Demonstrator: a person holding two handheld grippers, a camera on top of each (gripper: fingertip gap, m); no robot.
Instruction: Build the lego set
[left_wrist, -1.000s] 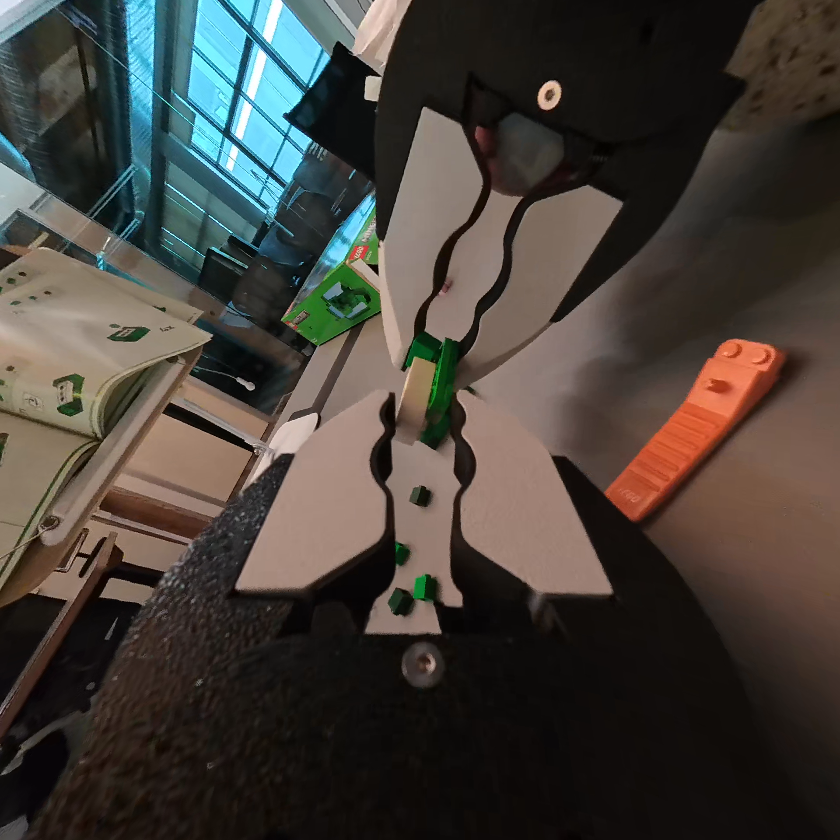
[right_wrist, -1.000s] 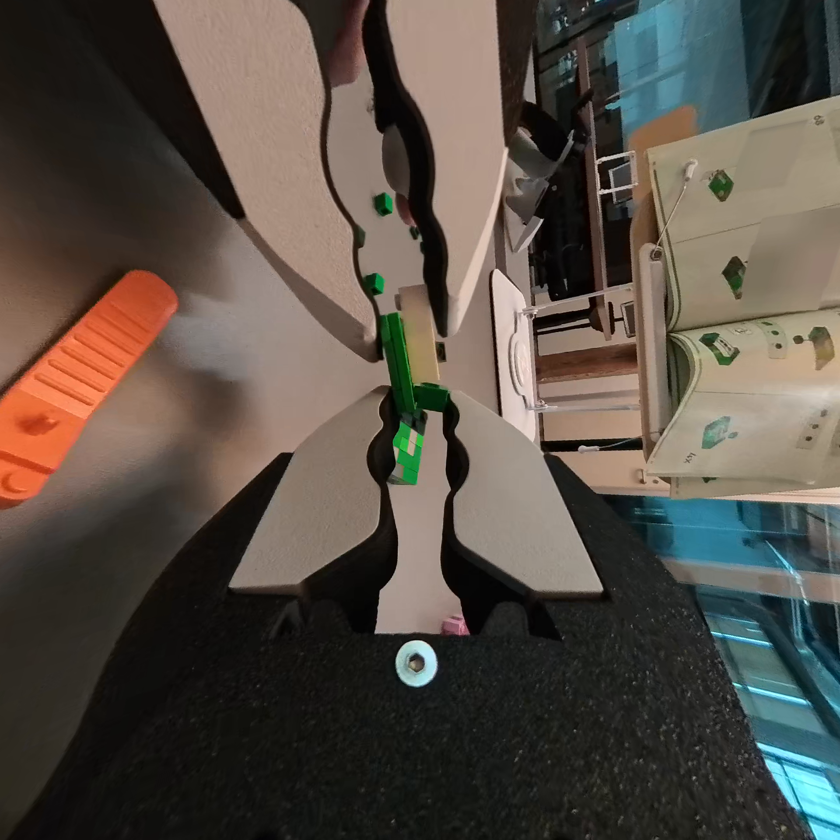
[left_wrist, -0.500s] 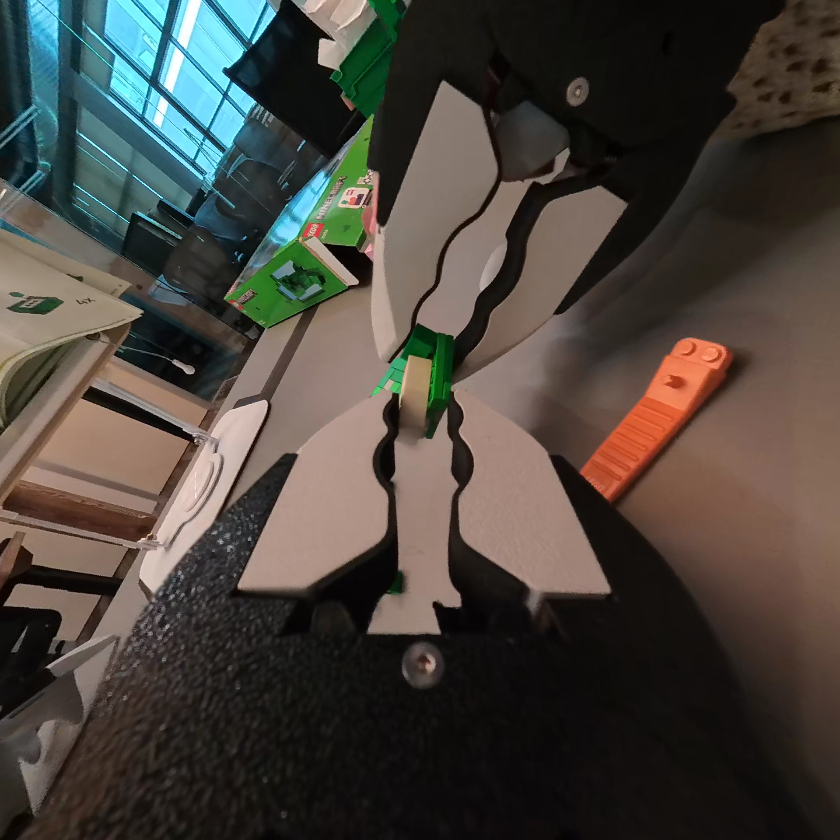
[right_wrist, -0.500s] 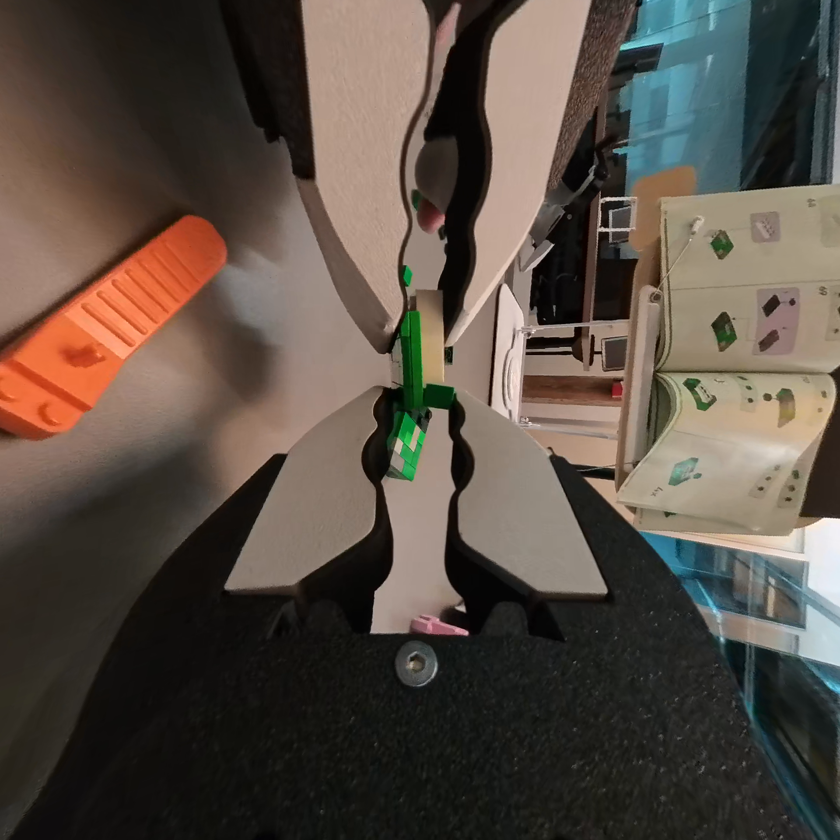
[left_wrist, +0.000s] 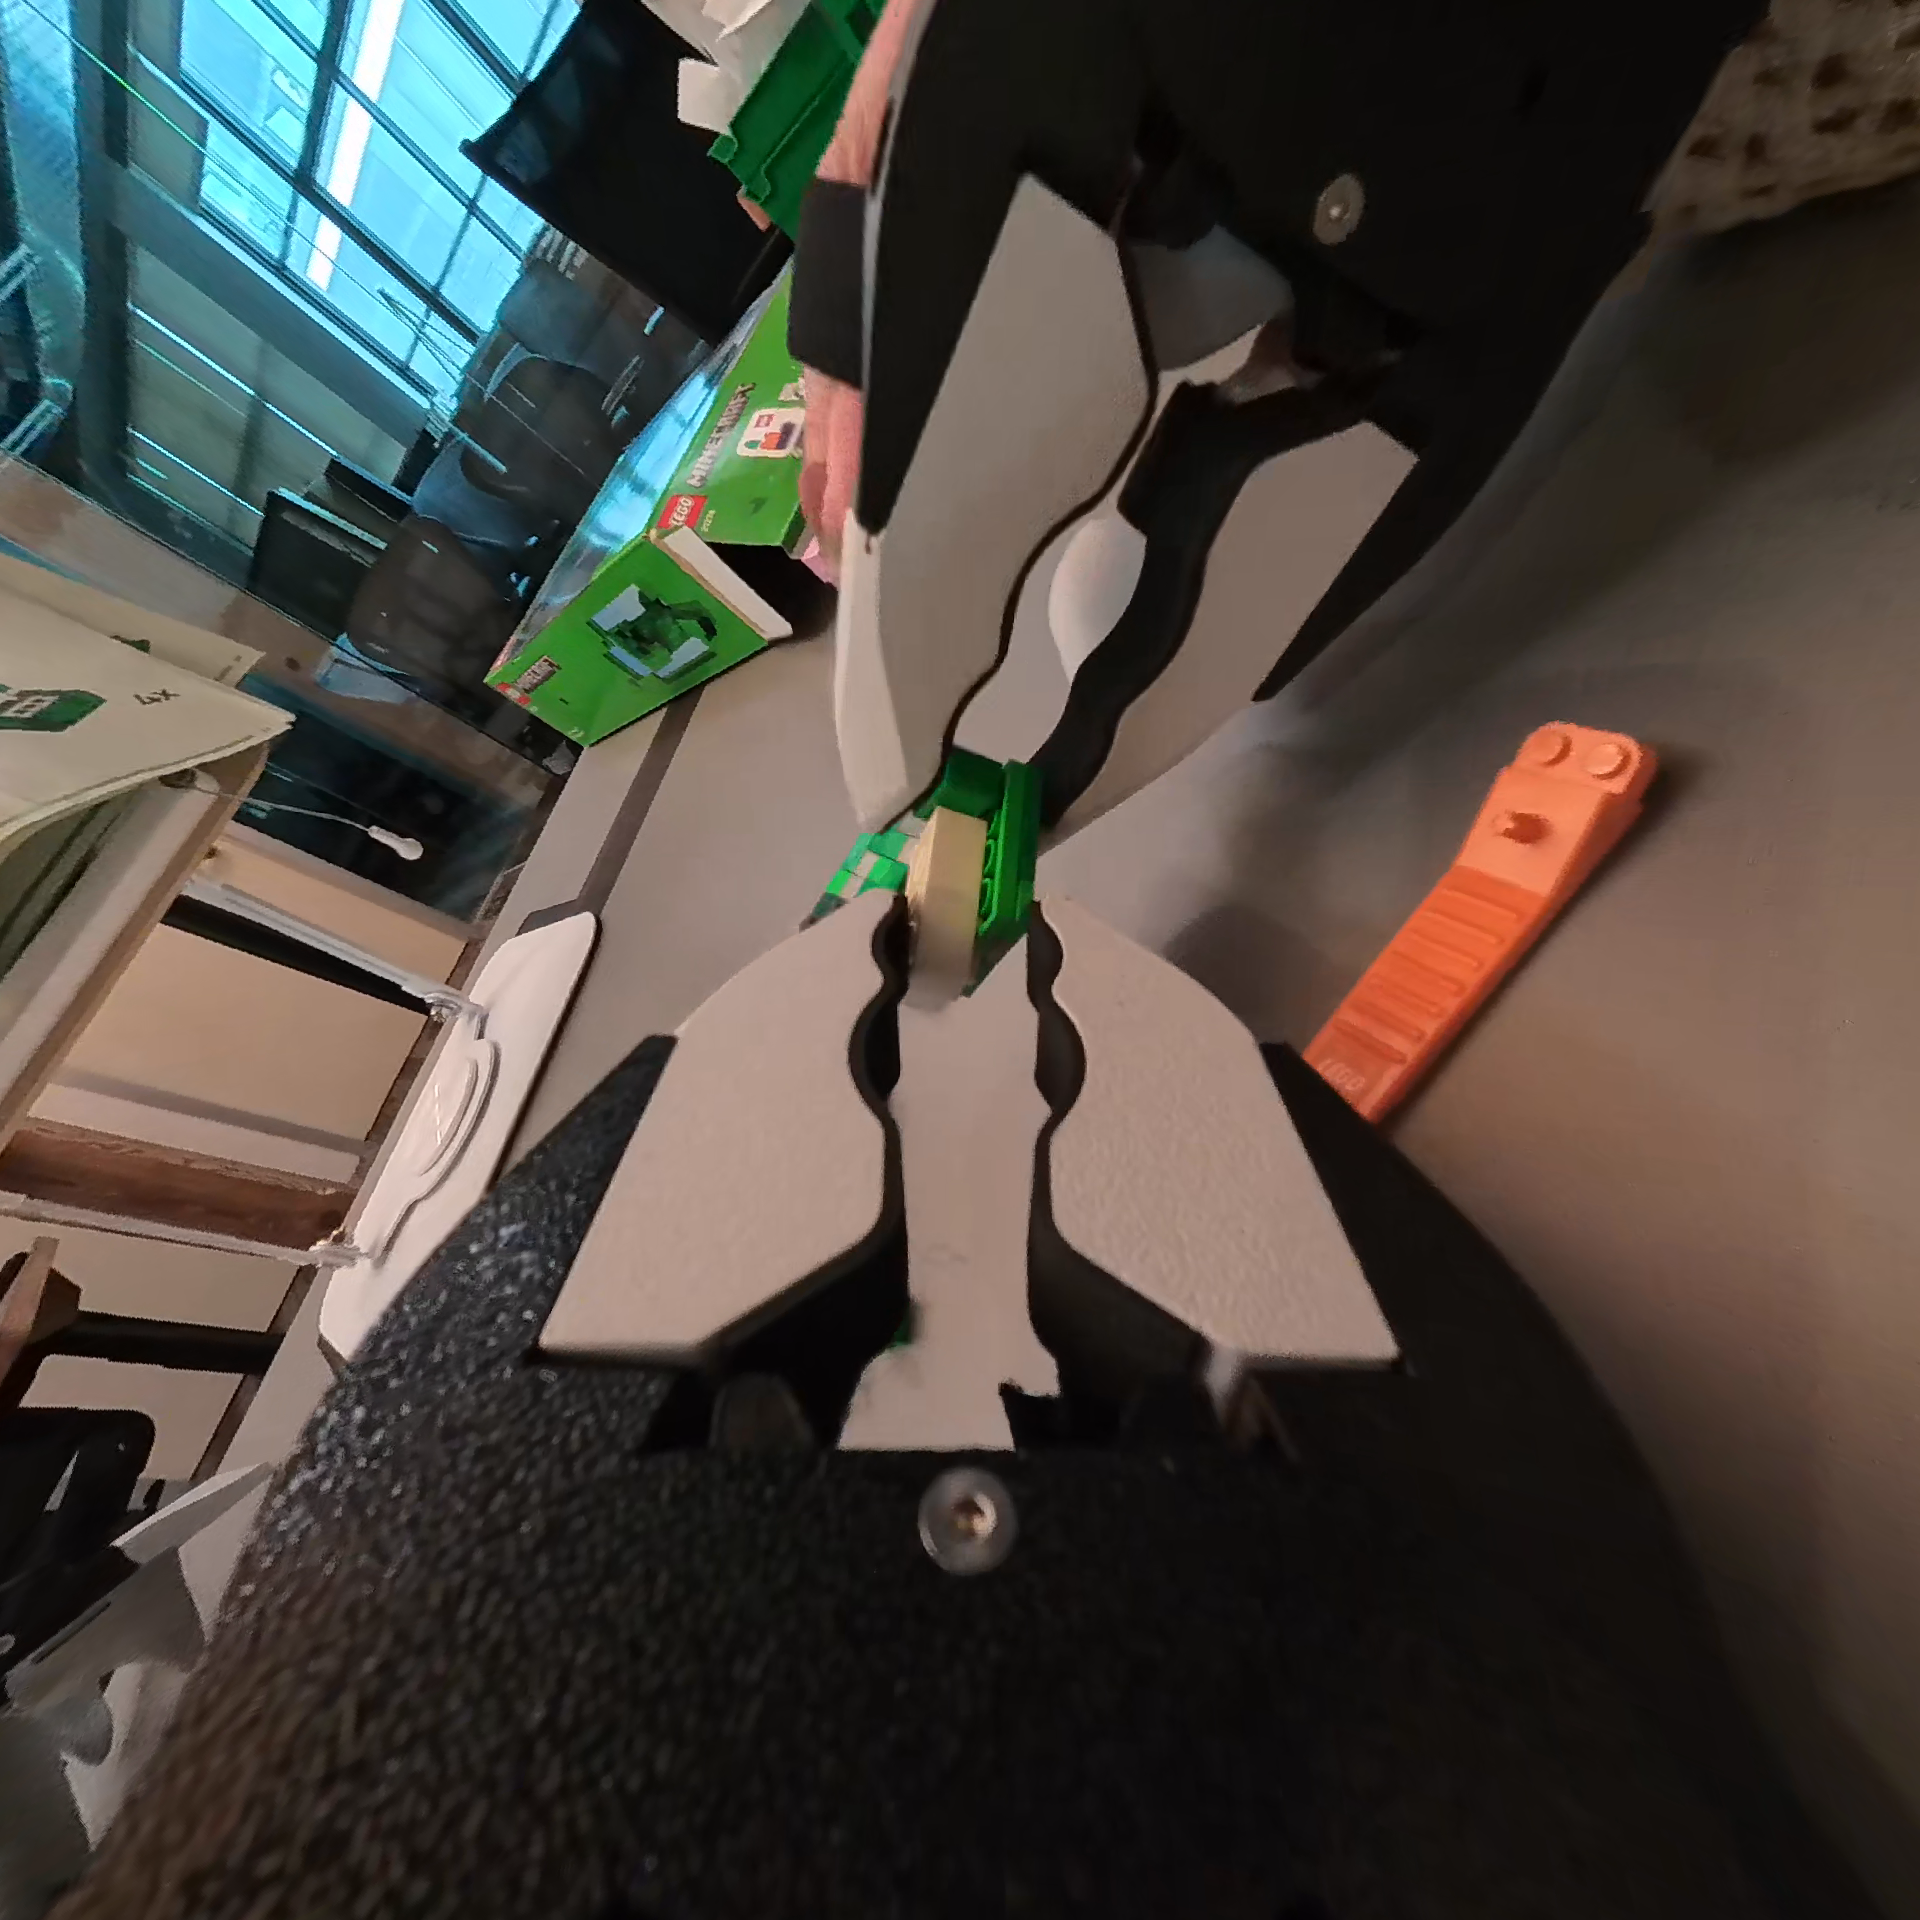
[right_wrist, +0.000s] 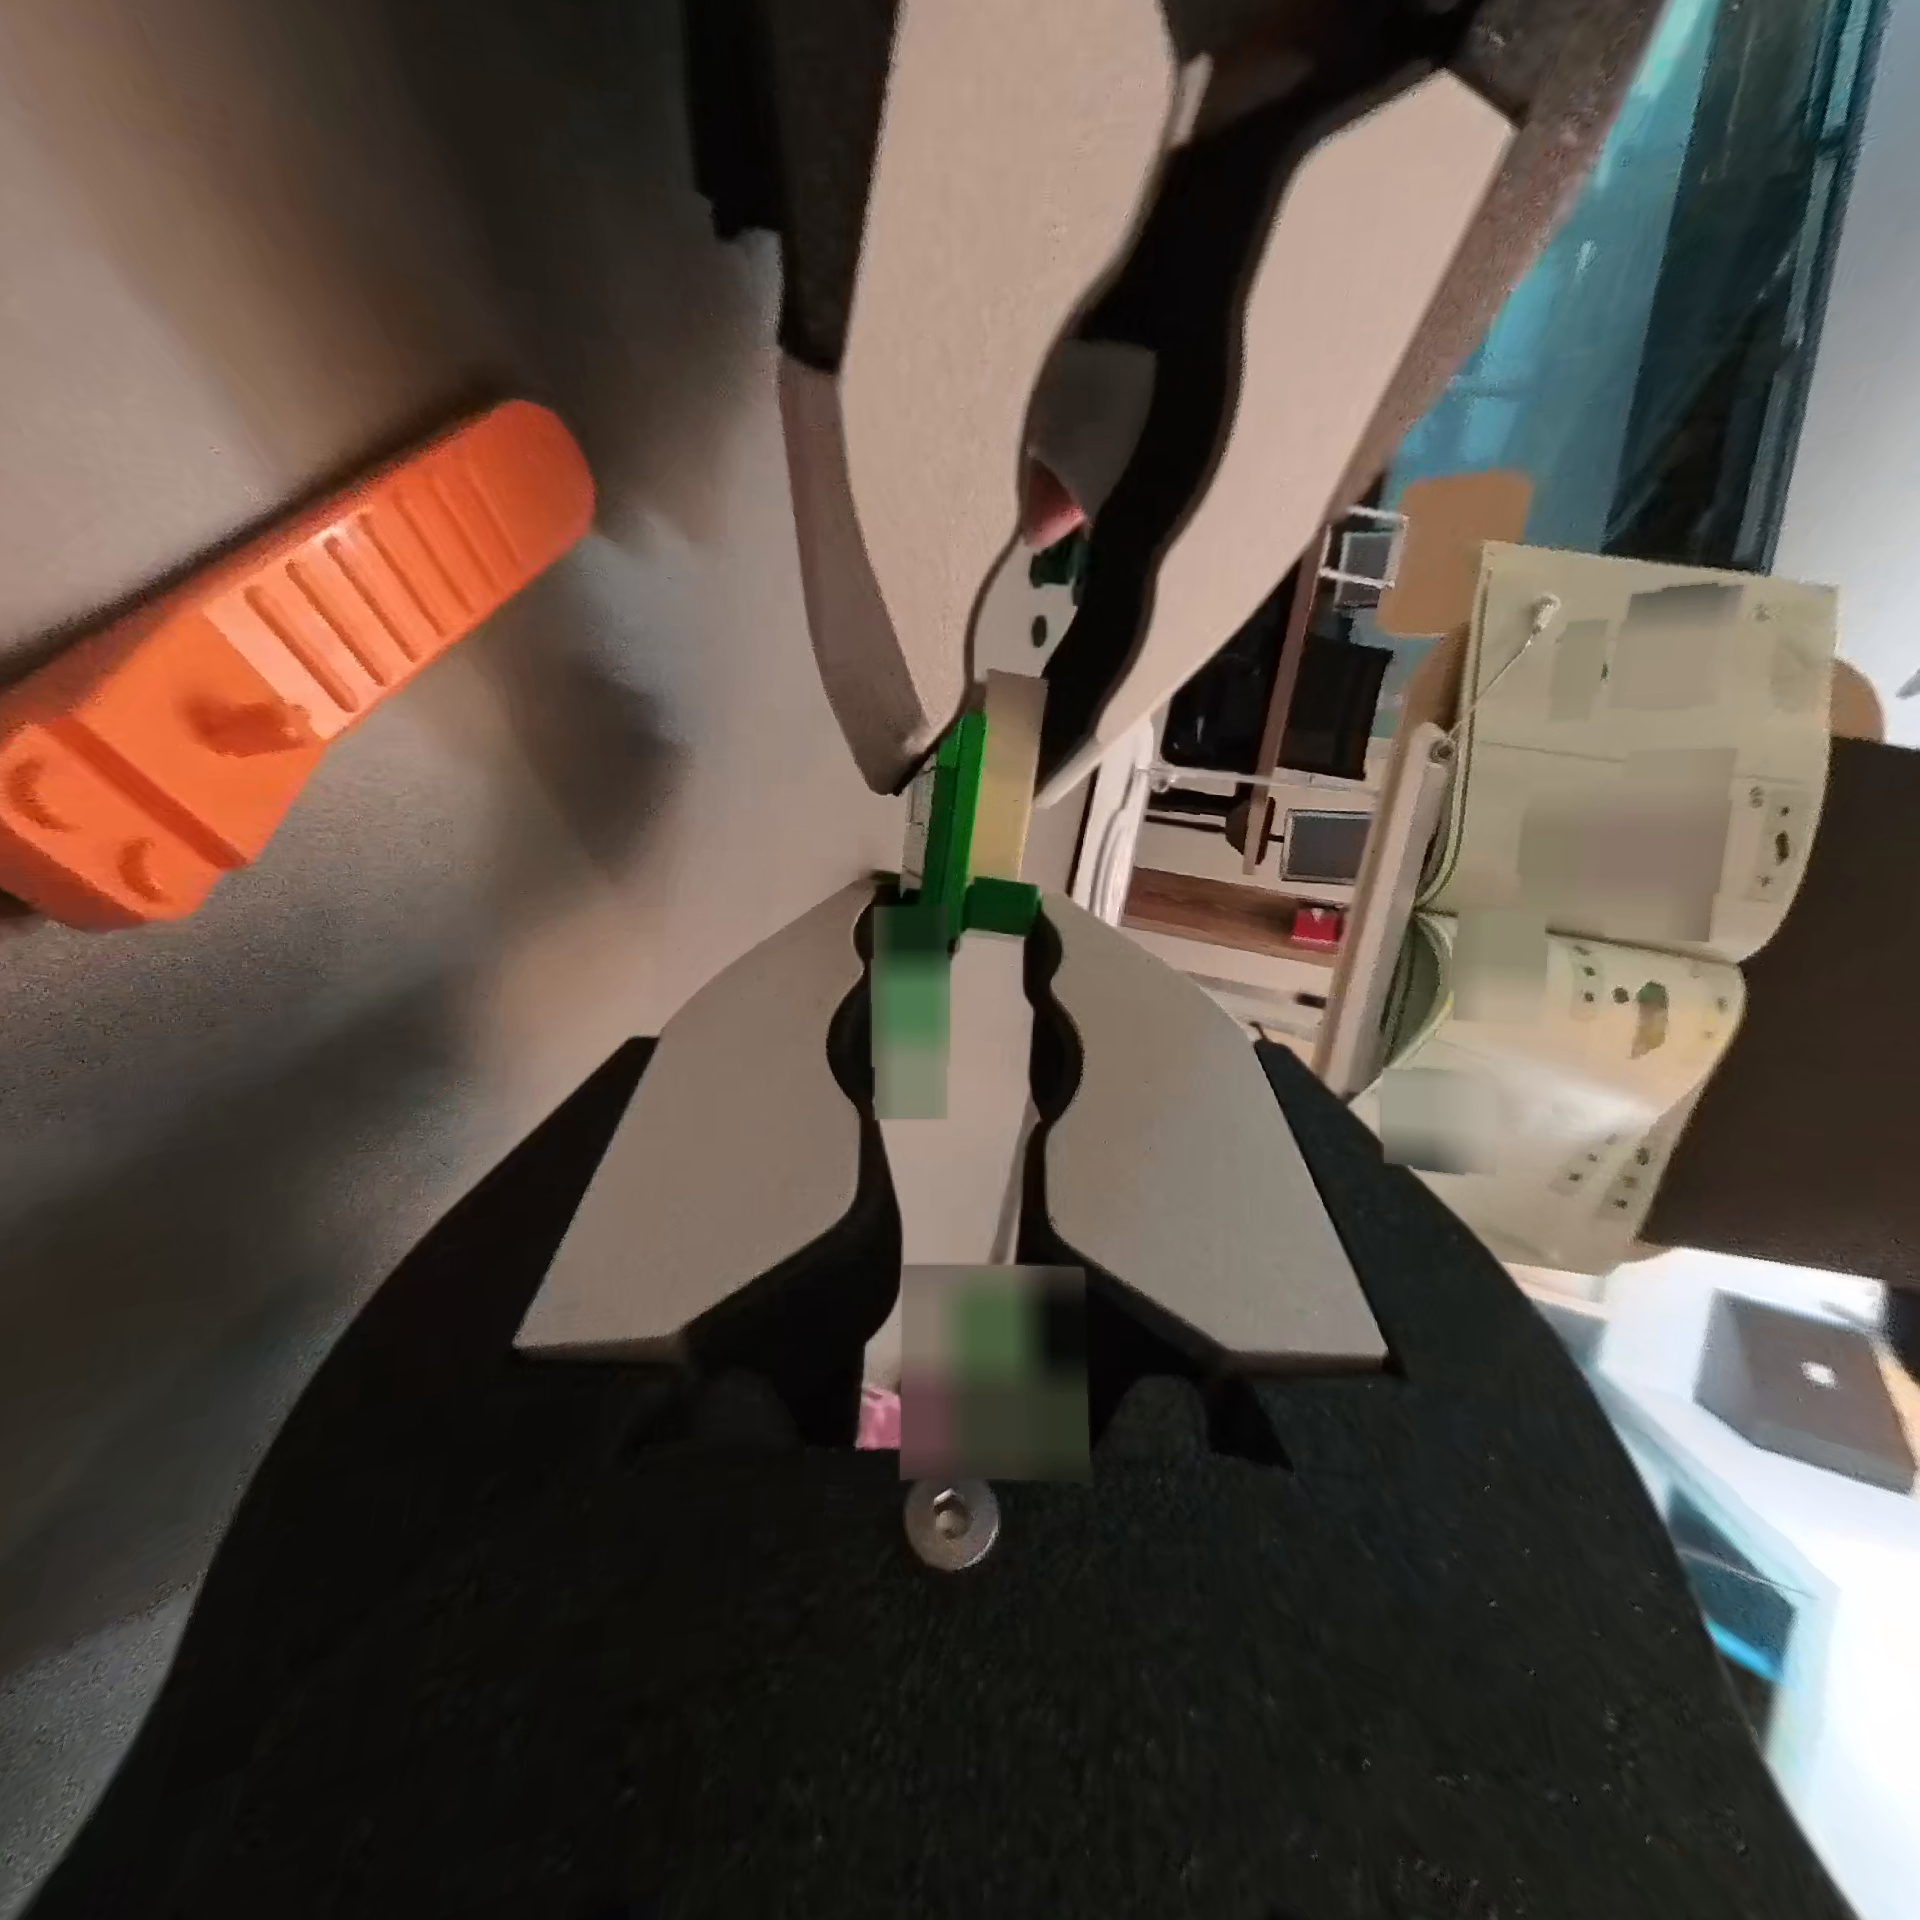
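My left gripper (left_wrist: 961, 920) is shut on a tan round piece (left_wrist: 938, 914) joined to a green plate (left_wrist: 1006, 857). My right gripper (right_wrist: 956, 902) is shut on a small green brick cluster (right_wrist: 1000, 900); part of it is under a mosaic patch. The two grippers meet tip to tip above the grey table, and the pieces they hold touch. The right gripper (left_wrist: 971, 800) comes in from above in the left wrist view. The left gripper (right_wrist: 971, 774) does the same in the right wrist view, holding the tan piece (right_wrist: 1010, 769) and the plate (right_wrist: 956, 810).
An orange brick separator (left_wrist: 1455, 935) lies on the table beside the grippers; it also shows in the right wrist view (right_wrist: 260, 717). A green set box (left_wrist: 665, 623) stands farther back. An open instruction booklet (right_wrist: 1558, 831) rests on a stand, with a white holder base (left_wrist: 457, 1091) at the table edge.
Both grippers stay shut and pressed together but have swung and tilted as a pair. The booklet slid out to the left edge and the green box came into view. The loose green bits seen between the left fingers are gone.
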